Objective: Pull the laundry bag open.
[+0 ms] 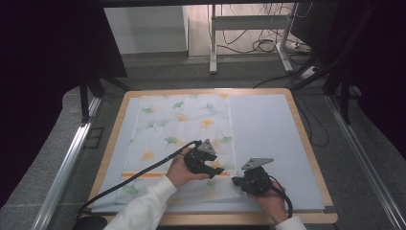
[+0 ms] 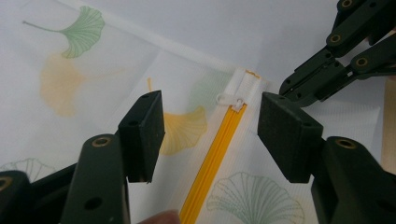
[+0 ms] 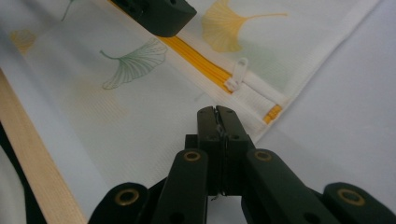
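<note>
Grey carpet and a tangle of cables lie beyond the wooden-edged surface [image 1: 111, 143], whose top is covered by a pale sheet [image 1: 268, 139]. On the left half of that sheet lies a white mesh bag [image 1: 184, 127] printed with green and yellow ginkgo leaves, flat, its near edge close to the person.

An orange zipper [image 2: 212, 161] runs across the bag's near part, from left to right in the high view. Its white slider [image 2: 229, 99] sits close to the right end of the zipper, near the bag's right edge, with a small white pull tab [image 3: 238, 72] lying flat on the fabric.

The left tongs [image 2: 210, 126] hover over the zipper with jaws set wide apart, one pad on each side of the orange line, holding nothing; the slider lies just beyond the pads.

The right tongs [image 3: 218, 116] are at the bag's near right corner, jaws pressed tight together, their tips at the bag's white hem just short of the slider. Whether a thin fold of fabric is pinched between them cannot be told.

In the high view both hands work side by side at the near edge, white sleeves [image 1: 143, 206] coming in from below.
</note>
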